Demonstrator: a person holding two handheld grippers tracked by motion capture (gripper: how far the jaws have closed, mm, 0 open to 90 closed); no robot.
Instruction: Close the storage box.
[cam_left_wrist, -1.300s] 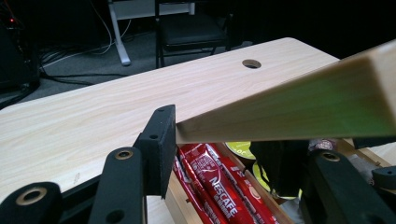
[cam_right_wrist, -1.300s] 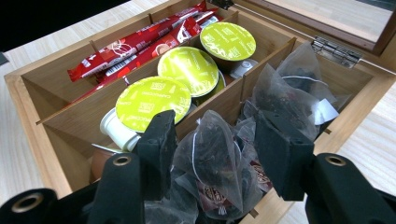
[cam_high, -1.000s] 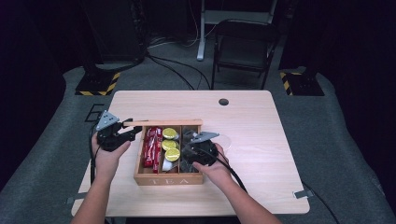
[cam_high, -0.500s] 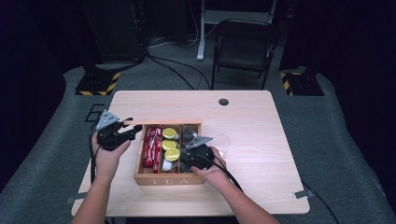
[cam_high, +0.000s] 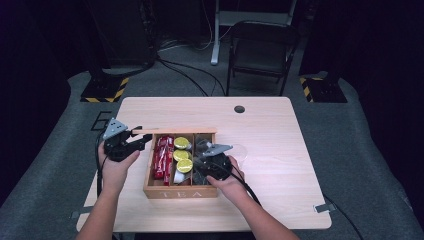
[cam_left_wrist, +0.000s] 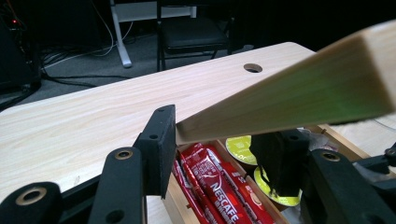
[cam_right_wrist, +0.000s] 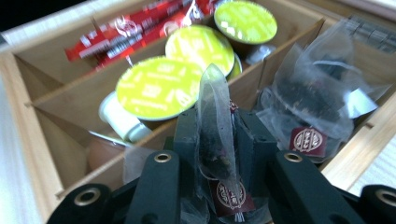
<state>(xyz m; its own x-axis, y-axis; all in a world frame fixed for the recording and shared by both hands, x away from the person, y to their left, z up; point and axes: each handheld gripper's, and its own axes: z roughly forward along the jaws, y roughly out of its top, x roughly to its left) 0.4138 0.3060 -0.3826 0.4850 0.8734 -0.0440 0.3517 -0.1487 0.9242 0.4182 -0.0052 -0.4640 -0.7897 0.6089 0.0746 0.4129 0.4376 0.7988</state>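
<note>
Near the lower centre of the high view, a light wooden tea box with three compartments (cam_high: 180, 192) is sitting on the pale wooden table (cam_high: 280, 150), its raised wooden lid (cam_high: 172, 131) running left to right along the box's far edge. The left gripper (cam_high: 142, 142) is pointing toward the frame's right, its jaws standing apart on either side of the lid's near corner, one jaw touching it. The right gripper (cam_high: 200, 167) is reaching into the right compartment, jaws pinched together on a clear mesh tea bag (cam_right_wrist: 215, 135) standing upright between them, beside yellow-lidded round capsules (cam_right_wrist: 156, 87) and red Nescafe sachets (cam_left_wrist: 219, 186).
</note>
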